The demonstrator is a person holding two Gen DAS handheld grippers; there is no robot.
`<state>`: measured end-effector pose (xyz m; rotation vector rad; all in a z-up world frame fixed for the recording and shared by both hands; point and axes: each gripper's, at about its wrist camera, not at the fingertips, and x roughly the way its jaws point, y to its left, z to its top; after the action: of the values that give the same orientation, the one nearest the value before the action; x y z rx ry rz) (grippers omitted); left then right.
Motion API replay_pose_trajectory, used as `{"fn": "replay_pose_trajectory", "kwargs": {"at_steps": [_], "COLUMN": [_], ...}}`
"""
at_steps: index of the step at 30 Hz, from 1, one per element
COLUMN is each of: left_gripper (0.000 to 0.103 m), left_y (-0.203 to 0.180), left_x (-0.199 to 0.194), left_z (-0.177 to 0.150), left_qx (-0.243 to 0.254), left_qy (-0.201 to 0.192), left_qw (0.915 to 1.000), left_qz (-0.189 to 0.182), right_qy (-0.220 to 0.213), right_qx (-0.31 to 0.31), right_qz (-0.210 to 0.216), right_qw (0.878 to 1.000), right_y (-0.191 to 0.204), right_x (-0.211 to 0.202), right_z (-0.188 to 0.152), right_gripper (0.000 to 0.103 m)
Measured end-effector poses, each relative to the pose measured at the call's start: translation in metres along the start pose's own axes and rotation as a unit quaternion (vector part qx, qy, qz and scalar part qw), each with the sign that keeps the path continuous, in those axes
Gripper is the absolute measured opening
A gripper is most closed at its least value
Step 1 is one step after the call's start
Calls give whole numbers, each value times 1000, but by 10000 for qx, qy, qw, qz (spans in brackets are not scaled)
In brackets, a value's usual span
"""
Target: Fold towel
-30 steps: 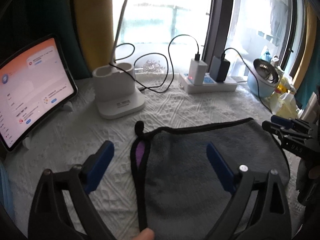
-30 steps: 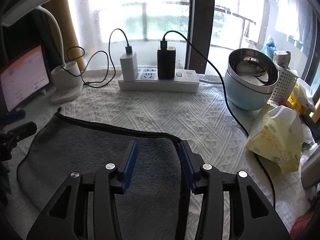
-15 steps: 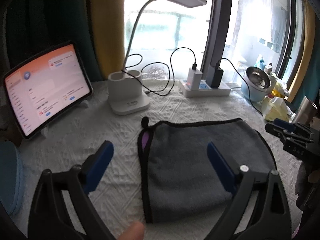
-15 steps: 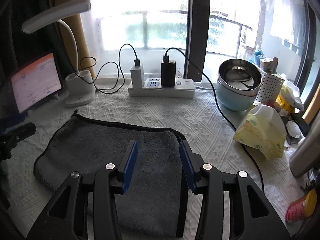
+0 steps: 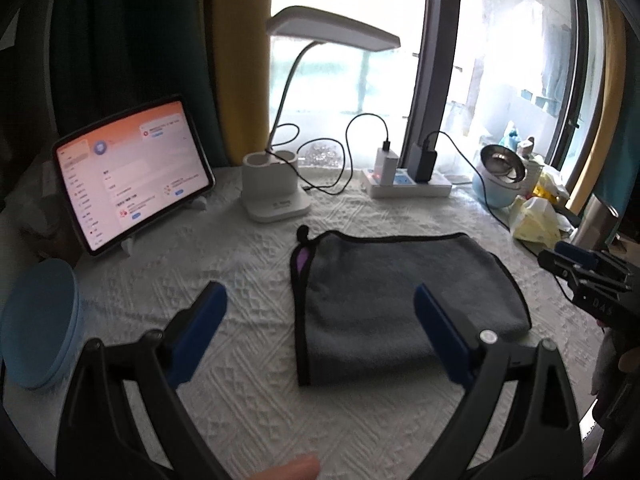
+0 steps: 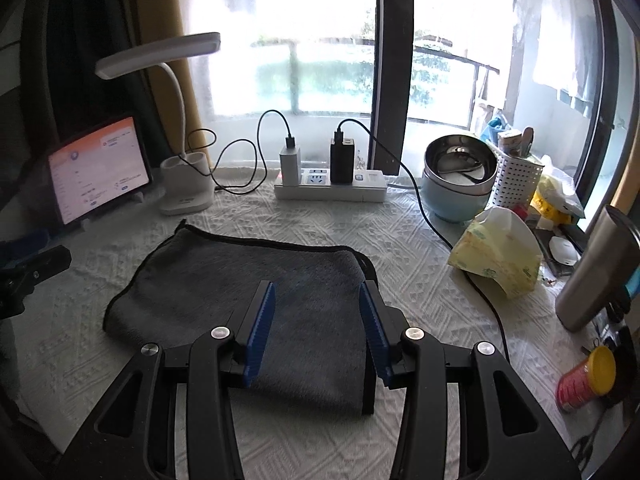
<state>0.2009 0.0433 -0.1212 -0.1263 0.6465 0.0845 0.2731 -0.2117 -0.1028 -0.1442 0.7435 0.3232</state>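
While the grey towel [image 5: 404, 300] is lying folded on the white tablecloth [image 5: 248, 280], the left gripper [image 5: 320, 320] is hovering wide apart at its seven o'clock, and the right gripper [image 6: 316, 320] is hanging part-open, gripping nothing, over its five o'clock corner.

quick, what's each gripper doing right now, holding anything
Left gripper: open wide, holding nothing, above the gray towel.
Right gripper: open, holding nothing, above the towel's right part.
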Motion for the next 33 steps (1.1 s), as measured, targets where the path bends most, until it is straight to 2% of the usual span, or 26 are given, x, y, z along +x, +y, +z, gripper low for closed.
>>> {"fn": "replay_pose_trajectory", "kwargs": {"at_steps": [17, 33], "left_gripper": [96, 96], "left_y": [-1, -8], "left_x": [-77, -147], "left_z": [-9, -3], "left_qx": [109, 265], "left_qy": [-728, -1488], "left_qw": [9973, 9885], "left_qz": [29, 58], "right_qy": [-607, -1334], "right_qx": [-72, -109], "right_qz": [-11, -30], "right_qw": [9981, 9910], "right_y": [17, 24], "right_x": [-85, -166], "right_z": [-6, -1], "right_gripper": [46, 46]}}
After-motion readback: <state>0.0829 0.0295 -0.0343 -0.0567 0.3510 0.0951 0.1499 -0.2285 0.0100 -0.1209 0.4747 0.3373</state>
